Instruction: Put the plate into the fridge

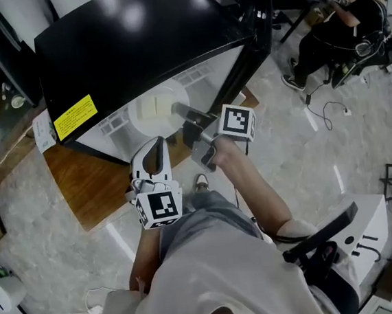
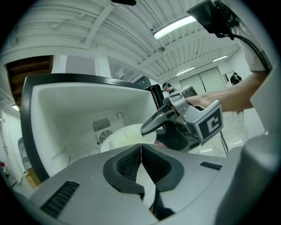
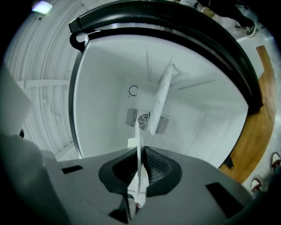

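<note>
Right gripper (image 3: 139,163) was clamped on the near rim of the white plate (image 1: 151,110), its pads pinching the thin edge from both faces. It held the plate out in the open mouth of the black fridge (image 1: 136,34), over the white inner compartment (image 3: 105,114). Whether the plate's far edge touched the compartment floor could not be told from these angles; it looked to hang clear. Left gripper (image 2: 141,154) hovered just beside the plate, on the person's side, with its jaws pressed together on nothing.

Carried from a single pinch at one edge, the plate seemed stiff and fairly light. Its smooth surface was probably slippery, and it would likely chip or break if it struck the fridge wall or dropped. The rim was the sensible place to hold: a deep bite across the edge, plate kept near level, and the free gripper ready beneath the opposite side.
</note>
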`<state>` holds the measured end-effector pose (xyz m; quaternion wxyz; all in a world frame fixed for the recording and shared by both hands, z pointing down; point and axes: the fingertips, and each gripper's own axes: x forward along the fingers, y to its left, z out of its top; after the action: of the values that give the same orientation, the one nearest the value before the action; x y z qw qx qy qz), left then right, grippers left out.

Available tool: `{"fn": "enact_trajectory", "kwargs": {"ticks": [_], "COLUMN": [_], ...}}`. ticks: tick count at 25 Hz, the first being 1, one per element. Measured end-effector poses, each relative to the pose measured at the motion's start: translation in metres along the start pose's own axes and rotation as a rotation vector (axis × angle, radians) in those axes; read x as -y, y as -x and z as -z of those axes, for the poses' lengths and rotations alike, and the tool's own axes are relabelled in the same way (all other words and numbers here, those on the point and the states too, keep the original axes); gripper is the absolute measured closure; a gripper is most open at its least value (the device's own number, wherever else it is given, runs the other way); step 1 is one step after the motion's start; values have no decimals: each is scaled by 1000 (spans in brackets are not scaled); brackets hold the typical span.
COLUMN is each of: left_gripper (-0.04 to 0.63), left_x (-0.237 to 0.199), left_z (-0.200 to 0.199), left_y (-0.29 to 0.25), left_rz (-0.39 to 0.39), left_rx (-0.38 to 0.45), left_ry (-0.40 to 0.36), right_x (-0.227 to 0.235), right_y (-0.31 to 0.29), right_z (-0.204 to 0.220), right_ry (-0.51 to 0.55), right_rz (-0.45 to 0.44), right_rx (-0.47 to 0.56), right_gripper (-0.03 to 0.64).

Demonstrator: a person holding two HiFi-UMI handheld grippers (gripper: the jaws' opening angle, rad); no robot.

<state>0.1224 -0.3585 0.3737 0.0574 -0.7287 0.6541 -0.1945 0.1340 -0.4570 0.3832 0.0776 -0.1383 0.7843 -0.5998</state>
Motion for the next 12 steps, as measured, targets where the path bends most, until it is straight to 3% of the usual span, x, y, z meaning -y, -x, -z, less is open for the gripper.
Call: {"fn": "enact_trajectory", "kwargs": {"ticks": [7,12], "left_gripper": [575,575], "left_x": [25,28], "left_z": [-4,-8], "left_y": [-31,-43], "left_rz": [-1,-43], "left_rx": [-22,-41], "left_ry": [-33,-107], "right_x": [4,3], "right_y": [-14,-15], "right_z": [-10,-12], "right_ry": [-91,-72], "right_rz": [21,27], "right_rx": [-49,-106], "right_gripper": [584,584]}}
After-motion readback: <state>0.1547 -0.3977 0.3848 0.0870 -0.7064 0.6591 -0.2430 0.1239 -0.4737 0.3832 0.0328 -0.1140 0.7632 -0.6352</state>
